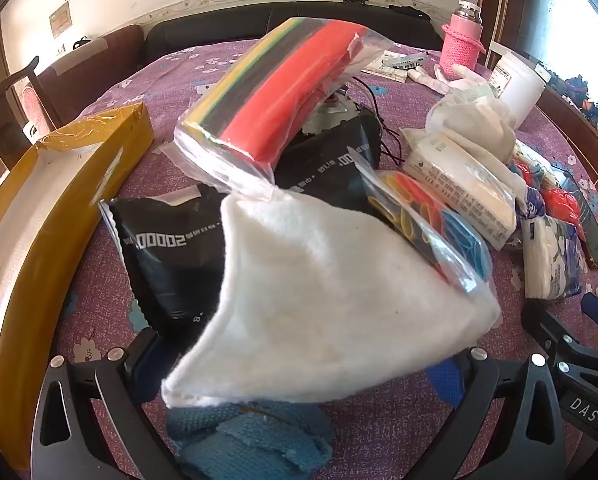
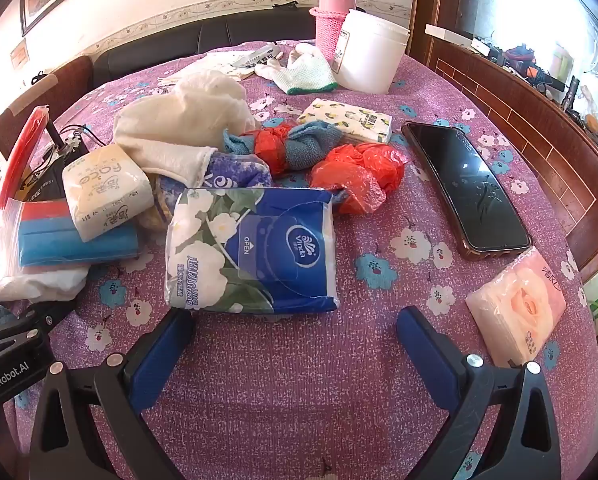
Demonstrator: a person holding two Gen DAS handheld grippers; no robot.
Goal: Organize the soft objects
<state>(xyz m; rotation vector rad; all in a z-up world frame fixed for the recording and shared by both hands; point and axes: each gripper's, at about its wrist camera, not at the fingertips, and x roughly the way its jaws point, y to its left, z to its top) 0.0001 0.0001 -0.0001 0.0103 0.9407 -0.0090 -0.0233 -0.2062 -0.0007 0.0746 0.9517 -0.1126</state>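
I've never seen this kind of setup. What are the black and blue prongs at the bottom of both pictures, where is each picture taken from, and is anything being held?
No robot here: a person carries a two-finger gripper in each hand, with a wide-angle camera on each looking along its fingers. One picture is from the left gripper, one from the right gripper. Both stand wide open. A white fleece cloth lies between the left one's fingers, apparently ungripped; the right one is empty. The floral tablecloth holds a blue tissue pack, red plastic bags, a phone and a yellow box.
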